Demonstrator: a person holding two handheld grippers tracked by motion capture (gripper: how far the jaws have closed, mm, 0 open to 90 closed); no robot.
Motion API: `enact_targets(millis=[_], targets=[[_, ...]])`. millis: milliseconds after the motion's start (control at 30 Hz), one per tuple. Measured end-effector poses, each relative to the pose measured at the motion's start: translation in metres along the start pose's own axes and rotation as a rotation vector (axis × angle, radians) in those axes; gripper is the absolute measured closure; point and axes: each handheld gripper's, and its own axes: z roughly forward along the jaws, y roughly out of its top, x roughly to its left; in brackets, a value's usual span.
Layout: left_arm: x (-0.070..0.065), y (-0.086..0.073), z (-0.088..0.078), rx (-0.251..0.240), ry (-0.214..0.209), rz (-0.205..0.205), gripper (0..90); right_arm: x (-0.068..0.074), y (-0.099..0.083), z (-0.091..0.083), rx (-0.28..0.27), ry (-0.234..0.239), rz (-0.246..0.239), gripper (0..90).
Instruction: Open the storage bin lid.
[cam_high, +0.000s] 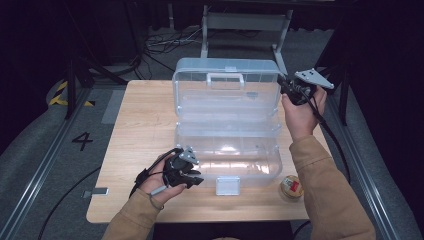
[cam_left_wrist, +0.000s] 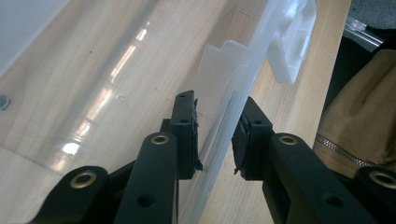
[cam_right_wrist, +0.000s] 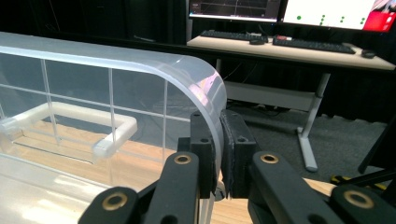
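Note:
A clear plastic box sits on the wooden table, its lid standing upright. My left gripper is at the box's front left. In the left gripper view its jaws straddle the front wall, one pad inside against a ribbed slot and one outside, closed on it. My right gripper is at the lid's upper right corner. In the right gripper view it is shut on the lid's curved rim.
The box's white latch hangs at the front, and a white handle sits on the lid. A small round roll lies at the table's front right. Beyond the table stands a desk with keyboards and monitors.

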Motion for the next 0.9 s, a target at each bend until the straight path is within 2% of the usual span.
enact_targets(millis=[900], targets=[[0.000, 0.001, 0.001, 0.003, -0.008, -0.022, 72.4, -0.020, -0.002, 0.050, 0.080, 0.063, 0.081, 85.2]])
